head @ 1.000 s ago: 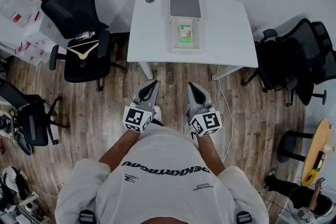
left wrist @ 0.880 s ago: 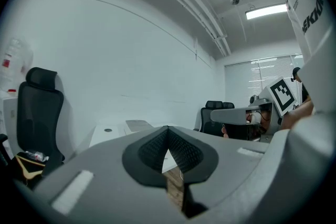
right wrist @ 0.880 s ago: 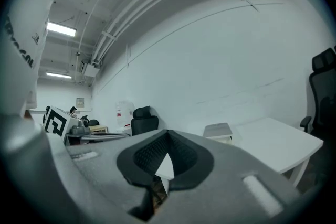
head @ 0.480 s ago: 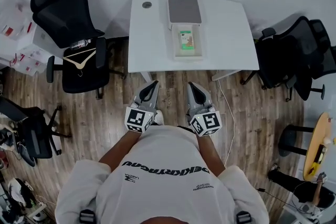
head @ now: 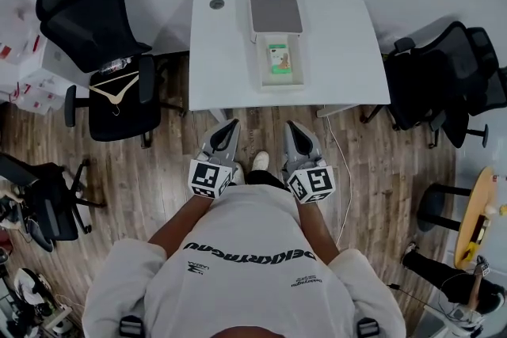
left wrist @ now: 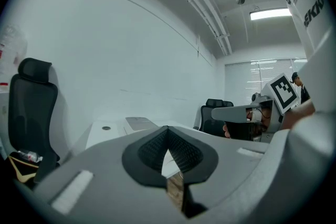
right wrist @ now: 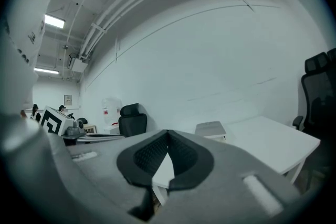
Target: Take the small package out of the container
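Package (head: 279, 58): flat, green, print too small to read, inside pale rectangular container (head: 282, 82) at counter (head: 341, 51) middle.
Left gripper (head: 231, 124): ribbed black jaws together, empty.
Right gripper (head: 290, 126): likewise together, empty.

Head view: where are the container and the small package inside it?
container (head: 299, 63), head view, bare strip along its right side.
small package (head: 278, 58), head view, middle of its top face.

Wood floor (head: 265, 131) is lying open in front of the white table (head: 341, 51), bare tabletop is showing on either side of the container (head: 283, 85), and black office chairs are crowding the table's left (head: 103, 43) and right (head: 428, 83) ends
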{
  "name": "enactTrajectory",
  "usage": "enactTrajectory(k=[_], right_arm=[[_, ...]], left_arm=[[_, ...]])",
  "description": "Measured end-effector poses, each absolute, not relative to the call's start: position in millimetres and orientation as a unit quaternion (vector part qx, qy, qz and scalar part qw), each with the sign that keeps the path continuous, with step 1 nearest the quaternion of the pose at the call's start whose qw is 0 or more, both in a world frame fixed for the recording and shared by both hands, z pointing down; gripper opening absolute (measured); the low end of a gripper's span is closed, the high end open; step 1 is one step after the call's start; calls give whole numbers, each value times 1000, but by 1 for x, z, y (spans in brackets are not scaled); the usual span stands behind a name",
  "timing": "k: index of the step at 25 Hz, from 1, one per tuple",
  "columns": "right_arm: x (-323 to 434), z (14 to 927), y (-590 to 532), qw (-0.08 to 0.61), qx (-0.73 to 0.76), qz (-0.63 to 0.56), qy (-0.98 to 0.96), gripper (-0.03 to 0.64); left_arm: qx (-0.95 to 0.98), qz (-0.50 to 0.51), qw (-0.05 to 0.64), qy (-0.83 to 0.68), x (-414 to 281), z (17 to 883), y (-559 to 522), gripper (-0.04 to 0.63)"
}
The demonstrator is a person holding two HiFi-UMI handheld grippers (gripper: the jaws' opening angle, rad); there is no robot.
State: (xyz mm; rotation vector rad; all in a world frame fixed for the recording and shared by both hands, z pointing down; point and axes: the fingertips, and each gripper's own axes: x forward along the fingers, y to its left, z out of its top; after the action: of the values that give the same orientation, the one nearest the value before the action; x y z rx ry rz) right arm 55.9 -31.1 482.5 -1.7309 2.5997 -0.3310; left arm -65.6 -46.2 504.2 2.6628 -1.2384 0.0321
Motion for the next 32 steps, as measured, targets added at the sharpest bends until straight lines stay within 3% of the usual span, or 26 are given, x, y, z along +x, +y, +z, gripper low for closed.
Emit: enactTrajectory(k=[32], right_arm=[[115, 512, -158, -26, -556, -121, 822, 0]], left_arm=[[886, 42, 95, -453, -10, 513, -146, 3]])
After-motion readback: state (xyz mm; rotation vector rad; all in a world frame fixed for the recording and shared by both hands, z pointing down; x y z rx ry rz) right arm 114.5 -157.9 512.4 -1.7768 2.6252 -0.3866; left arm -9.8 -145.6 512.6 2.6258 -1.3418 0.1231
